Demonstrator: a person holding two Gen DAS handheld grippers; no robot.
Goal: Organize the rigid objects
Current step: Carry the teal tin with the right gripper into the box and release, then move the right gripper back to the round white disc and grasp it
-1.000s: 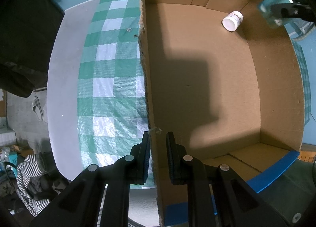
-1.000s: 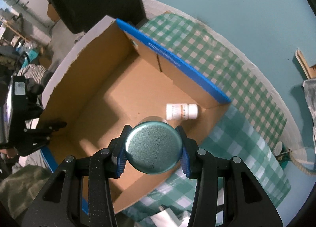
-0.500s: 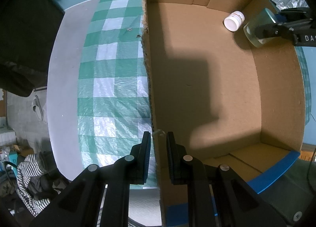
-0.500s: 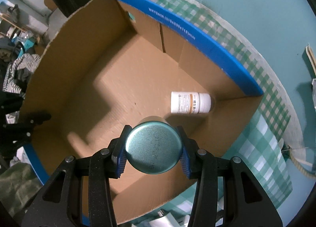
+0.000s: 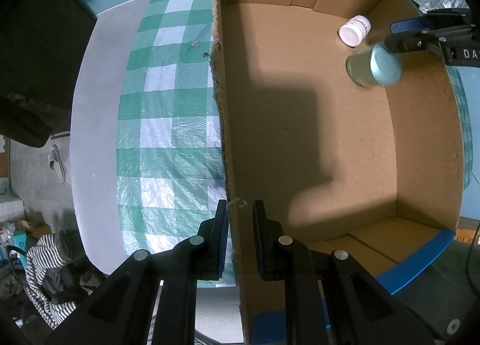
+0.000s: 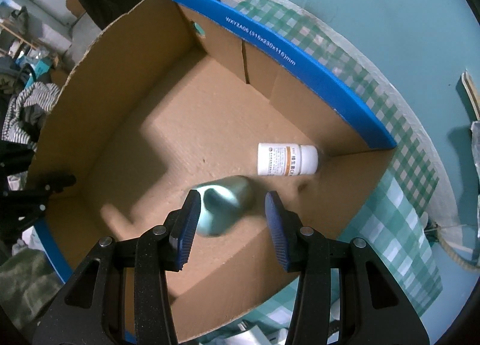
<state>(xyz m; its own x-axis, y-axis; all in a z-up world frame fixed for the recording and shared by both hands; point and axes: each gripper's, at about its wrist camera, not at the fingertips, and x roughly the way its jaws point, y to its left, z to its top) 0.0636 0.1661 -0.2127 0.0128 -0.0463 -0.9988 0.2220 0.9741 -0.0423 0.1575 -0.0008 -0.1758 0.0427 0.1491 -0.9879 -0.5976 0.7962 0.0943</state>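
Inside the cardboard box we find the change that matters: the teal-lidded jar, which half a second ago sat clamped between the right gripper pads with its lid facing the camera, is now loose. We see it blurred and tilted below the blue pads, with a clear gap on the right-hand side, so we read the right gripper as released and the jar as dropping or tipping onto the box floor. We note that the recorded opening has not shifted, yet the right wrist view plainly shows the jaws standing wider than the jar. From the left wrist view, the jar lies in the far right corner region of the box, just beside the white pill bottle, which rests on its side near the blue-edged wall. We cannot tell whether the two containers touch. The left gripper is clenched on the torn top edge of the near box wall, one pad on each face, holding the box steady on the green checked cloth. We judge that this placement is effectively done: two rigid items are now in the box. The jar may roll before it settles, so we advise checking its rest position before fetching another item.
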